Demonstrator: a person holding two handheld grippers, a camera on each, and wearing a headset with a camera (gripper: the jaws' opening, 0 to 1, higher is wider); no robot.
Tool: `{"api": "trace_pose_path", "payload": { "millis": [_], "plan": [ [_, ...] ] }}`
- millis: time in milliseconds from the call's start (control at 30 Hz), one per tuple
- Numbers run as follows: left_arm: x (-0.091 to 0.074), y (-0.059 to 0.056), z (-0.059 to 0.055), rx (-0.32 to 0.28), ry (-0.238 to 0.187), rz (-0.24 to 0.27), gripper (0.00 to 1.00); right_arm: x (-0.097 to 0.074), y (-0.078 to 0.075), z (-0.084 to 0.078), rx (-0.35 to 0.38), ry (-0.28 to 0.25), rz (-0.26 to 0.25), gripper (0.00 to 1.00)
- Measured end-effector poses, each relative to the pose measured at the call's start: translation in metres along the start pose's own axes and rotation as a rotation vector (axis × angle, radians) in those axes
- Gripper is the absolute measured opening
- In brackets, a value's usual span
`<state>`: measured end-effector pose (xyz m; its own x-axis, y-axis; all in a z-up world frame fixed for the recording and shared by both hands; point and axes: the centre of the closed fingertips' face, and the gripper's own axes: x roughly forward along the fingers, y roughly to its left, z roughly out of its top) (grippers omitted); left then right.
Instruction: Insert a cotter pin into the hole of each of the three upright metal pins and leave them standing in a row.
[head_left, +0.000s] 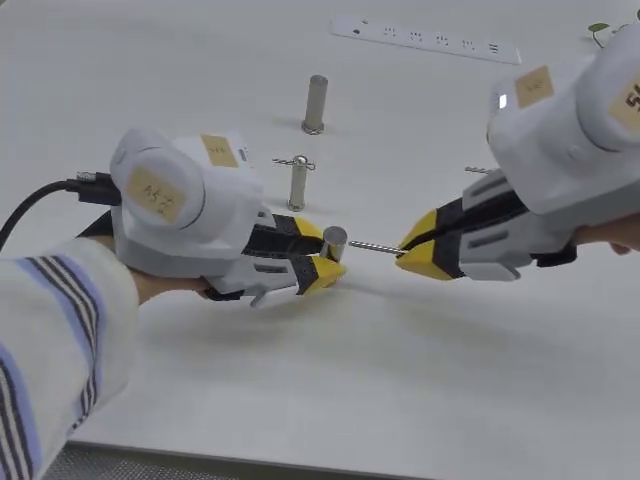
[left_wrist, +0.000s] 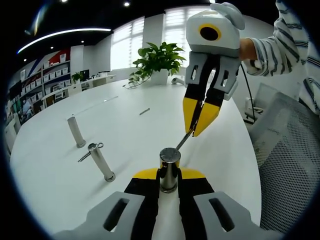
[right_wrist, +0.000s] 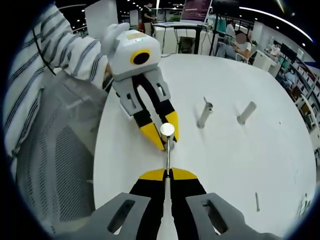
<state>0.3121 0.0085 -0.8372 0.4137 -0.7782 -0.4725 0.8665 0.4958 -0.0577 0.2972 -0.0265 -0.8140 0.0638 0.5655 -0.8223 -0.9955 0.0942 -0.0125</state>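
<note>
My left gripper (head_left: 325, 262) (left_wrist: 169, 176) is shut on the nearest metal pin (head_left: 333, 240) (left_wrist: 169, 167) (right_wrist: 167, 130), holding it upright on the white table. My right gripper (head_left: 412, 255) (right_wrist: 168, 175) (left_wrist: 196, 124) is shut on a cotter pin (head_left: 375, 245) (right_wrist: 168, 152) (left_wrist: 183, 141), whose tip meets the top of that held pin. A second metal pin (head_left: 297, 182) (left_wrist: 101, 161) (right_wrist: 204, 114) stands behind with a cotter pin (head_left: 294, 161) through its top. A third, bare metal pin (head_left: 315, 103) (left_wrist: 76, 131) (right_wrist: 246, 113) stands farthest back.
A spare cotter pin (head_left: 478, 170) (left_wrist: 144, 111) (right_wrist: 257, 201) lies loose on the table (head_left: 300, 380). A white power strip (head_left: 425, 38) sits at the far edge. A potted plant (left_wrist: 157, 60) stands on the table's far end. A mesh chair (left_wrist: 285, 150) is beside the table.
</note>
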Motion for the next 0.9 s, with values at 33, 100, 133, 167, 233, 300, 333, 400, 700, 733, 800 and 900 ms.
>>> {"api": "trace_pose_path", "payload": {
  "millis": [33,100,133,167,233,300,333,400,700,733,800,900],
  "plan": [
    [0.000,0.000,0.000,0.002,-0.001,-0.002,0.12,0.001,0.000,0.000,0.000,-0.001,0.000,0.03],
    [0.000,0.000,0.000,0.005,-0.002,-0.003,0.12,0.002,0.000,0.001,-0.002,-0.001,0.000,0.03],
    [0.000,0.000,0.000,0.006,-0.004,-0.004,0.12,0.002,0.000,0.001,-0.002,0.000,-0.001,0.03],
    [0.000,0.000,0.000,0.008,-0.005,-0.005,0.12,0.002,0.001,0.001,-0.004,-0.002,0.000,0.03],
    [0.000,0.000,0.000,0.012,-0.007,-0.005,0.12,0.002,0.001,0.002,-0.002,-0.006,0.002,0.03],
    [0.000,0.000,0.000,0.013,-0.008,-0.004,0.12,0.002,0.001,0.002,-0.007,-0.002,0.002,0.03],
    [0.000,0.000,0.000,0.013,-0.009,-0.004,0.12,0.003,0.001,0.003,-0.009,-0.002,0.002,0.03],
    [0.001,0.000,0.000,0.017,-0.009,-0.003,0.12,0.003,0.001,0.003,-0.008,-0.001,0.005,0.03],
    [0.001,0.000,0.000,0.022,-0.010,0.002,0.12,0.008,0.001,0.004,-0.040,0.015,0.005,0.04],
    [0.001,0.000,0.000,0.020,-0.010,0.002,0.12,0.010,0.000,0.003,-0.039,0.016,0.005,0.04],
    [0.001,0.000,0.000,0.016,-0.011,0.002,0.12,0.011,0.000,0.003,-0.041,0.017,0.006,0.04],
    [0.001,0.000,0.000,0.015,-0.012,0.003,0.12,0.015,0.000,0.005,-0.040,0.015,0.007,0.04]
  ]
}}
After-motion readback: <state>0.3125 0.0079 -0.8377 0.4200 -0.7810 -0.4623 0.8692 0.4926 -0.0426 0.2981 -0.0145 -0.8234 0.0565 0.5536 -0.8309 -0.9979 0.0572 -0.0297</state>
